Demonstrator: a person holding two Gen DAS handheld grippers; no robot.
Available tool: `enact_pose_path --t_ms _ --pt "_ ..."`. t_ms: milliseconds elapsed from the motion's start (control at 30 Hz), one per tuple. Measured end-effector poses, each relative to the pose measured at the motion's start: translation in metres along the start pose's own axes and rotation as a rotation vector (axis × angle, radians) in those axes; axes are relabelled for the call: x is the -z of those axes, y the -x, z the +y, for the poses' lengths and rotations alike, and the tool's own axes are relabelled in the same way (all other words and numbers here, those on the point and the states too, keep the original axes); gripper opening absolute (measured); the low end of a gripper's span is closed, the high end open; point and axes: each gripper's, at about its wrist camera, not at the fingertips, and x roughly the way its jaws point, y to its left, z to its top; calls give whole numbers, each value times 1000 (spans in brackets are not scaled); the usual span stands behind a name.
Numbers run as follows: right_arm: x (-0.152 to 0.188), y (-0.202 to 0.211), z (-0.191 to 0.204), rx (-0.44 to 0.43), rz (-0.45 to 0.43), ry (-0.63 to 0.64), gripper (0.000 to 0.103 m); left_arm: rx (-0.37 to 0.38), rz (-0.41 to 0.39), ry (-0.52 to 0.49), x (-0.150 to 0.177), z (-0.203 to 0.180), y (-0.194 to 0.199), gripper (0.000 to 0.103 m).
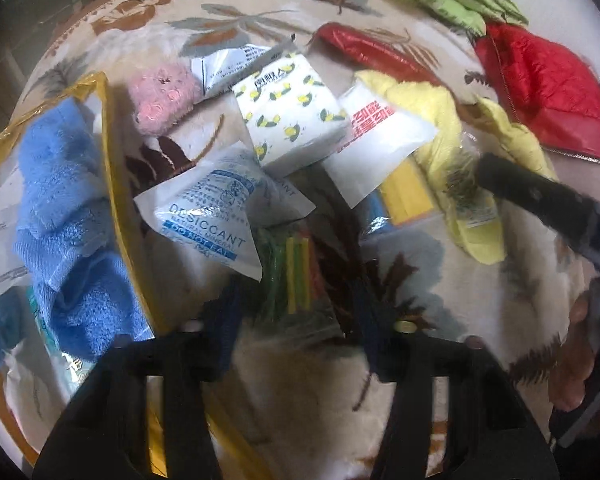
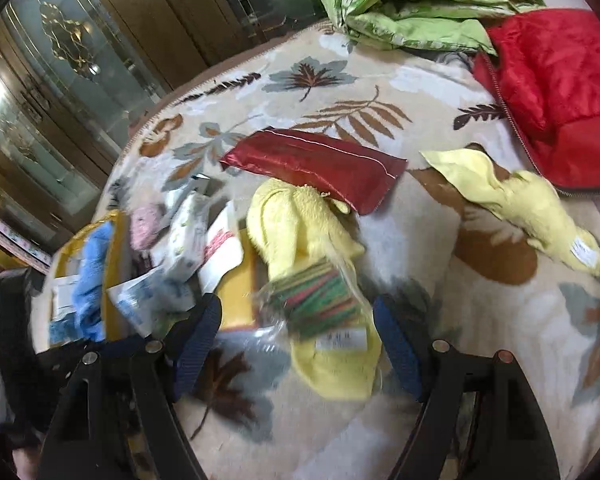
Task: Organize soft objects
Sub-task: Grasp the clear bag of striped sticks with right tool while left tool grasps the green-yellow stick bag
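Two yellow cloths (image 2: 308, 232) (image 2: 520, 196), one blue towel (image 1: 68, 216)

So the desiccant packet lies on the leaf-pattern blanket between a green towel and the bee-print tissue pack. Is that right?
Not quite: the towel is blue, not green. The left wrist view shows it lying left of the desiccant packet, with the bee-print tissue pack on the packet's other side, all on the leaf-pattern blanket.
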Motion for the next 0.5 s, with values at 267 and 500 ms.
enact_pose_path --t_ms 267,500 --pt "10 -28 -6 25 56 -20 44 34 -31 -15 10 5 5 15" --pt "24 6 -3 -18 -32 -27 30 205 -80 63 31 16 27 14"
